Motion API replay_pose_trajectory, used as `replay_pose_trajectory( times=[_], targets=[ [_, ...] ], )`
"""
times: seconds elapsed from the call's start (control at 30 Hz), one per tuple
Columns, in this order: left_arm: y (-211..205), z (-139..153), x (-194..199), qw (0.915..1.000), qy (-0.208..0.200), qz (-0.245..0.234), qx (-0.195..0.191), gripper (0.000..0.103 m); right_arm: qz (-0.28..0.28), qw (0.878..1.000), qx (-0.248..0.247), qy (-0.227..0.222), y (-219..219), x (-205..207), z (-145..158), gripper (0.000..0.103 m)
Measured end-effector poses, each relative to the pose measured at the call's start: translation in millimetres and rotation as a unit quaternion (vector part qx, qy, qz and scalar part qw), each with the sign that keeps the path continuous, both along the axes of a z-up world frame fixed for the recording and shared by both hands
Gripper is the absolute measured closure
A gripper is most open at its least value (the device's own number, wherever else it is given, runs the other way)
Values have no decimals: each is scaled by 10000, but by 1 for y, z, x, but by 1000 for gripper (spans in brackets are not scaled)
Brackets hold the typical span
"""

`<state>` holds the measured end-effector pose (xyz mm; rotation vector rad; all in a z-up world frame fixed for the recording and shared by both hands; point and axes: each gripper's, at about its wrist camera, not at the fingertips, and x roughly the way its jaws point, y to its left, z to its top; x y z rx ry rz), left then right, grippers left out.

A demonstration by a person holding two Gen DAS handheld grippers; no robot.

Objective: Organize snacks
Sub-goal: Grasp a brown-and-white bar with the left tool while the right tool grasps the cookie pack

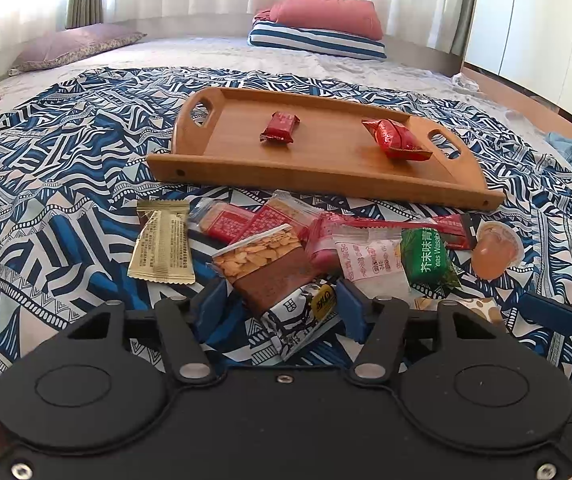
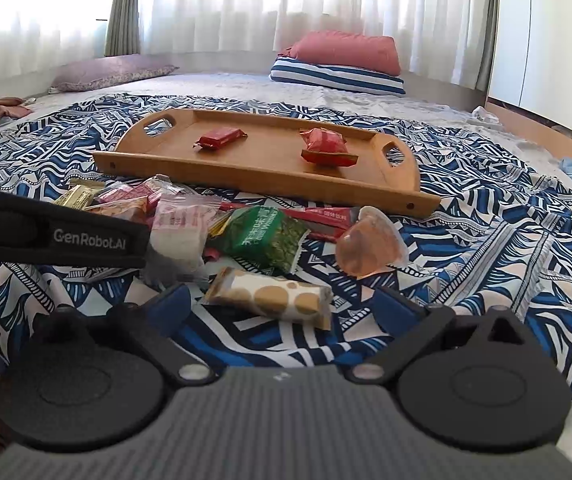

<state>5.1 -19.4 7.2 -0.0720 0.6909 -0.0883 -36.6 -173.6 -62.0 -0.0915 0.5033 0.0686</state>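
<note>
Left gripper jaws apart, straddling brown cracker packet; whether pads touch it, cannot tell. Black-white packet beneath, print illegible. Green packet reads "Peas Wasabi", cut off. Right gripper jaws apart; dotted biscuit packet between them, untouched. Strap reads "GenRobot.AI". Wooden tray behind pile holds two red packets.
</note>
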Motion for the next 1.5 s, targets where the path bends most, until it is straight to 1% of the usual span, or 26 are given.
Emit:
replay_pose_trajectory(
  times=[0.13,0.27,0.6,0.67,0.83,0.87,0.93,0.97,1.07,1.17,1.2,1.23,1.3,1.33,1.37,1.5],
  targets=[
    [0,-1,1,10000,57,-4,24,45,-34,9999,94,63,0,2,0,4],
    [-3,-2,-1,9999,45,-19,157,46,-22,9995,287,129,-4,3,-1,7],
    [-1,2,-9,9999,-28,-115,123,61,21,9994,323,122,-3,0,1,14],
    [-1,4,-12,9998,-63,-124,121,65,48,9993,334,136,-3,0,2,19],
    [-1,8,-15,9997,-141,-125,173,68,136,9992,334,198,0,1,4,27],
    [0,8,-16,9997,-150,-127,175,68,135,9991,342,202,0,2,4,31],
    [-2,7,-14,9995,-128,-186,228,67,103,9991,351,196,0,2,4,34],
    [-3,6,-13,9993,-116,-202,283,63,95,9991,358,198,0,2,5,35],
    [-7,0,-7,9992,-71,-177,350,58,105,9991,366,209,0,3,5,36],
    [-9,-2,-3,9993,-57,-176,324,57,108,9991,355,209,0,3,5,39],
    [-9,-2,-3,9993,-72,-167,318,58,99,9991,353,206,0,3,5,39],
    [-9,-2,-3,9993,-79,-184,323,62,91,9991,355,197,0,2,6,40],
    [-11,0,-6,9986,-147,-261,431,66,86,9991,358,190,-1,1,7,43],
    [-12,2,-8,9982,-170,-297,489,68,81,9992,350,189,-1,0,7,46],
    [-13,4,-10,9979,-189,-332,529,72,72,9992,337,197,-1,0,8,46],
    [-12,10,-14,9979,-214,-384,479,75,75,9992,343,187,-1,-4,10,47]
  ],
)
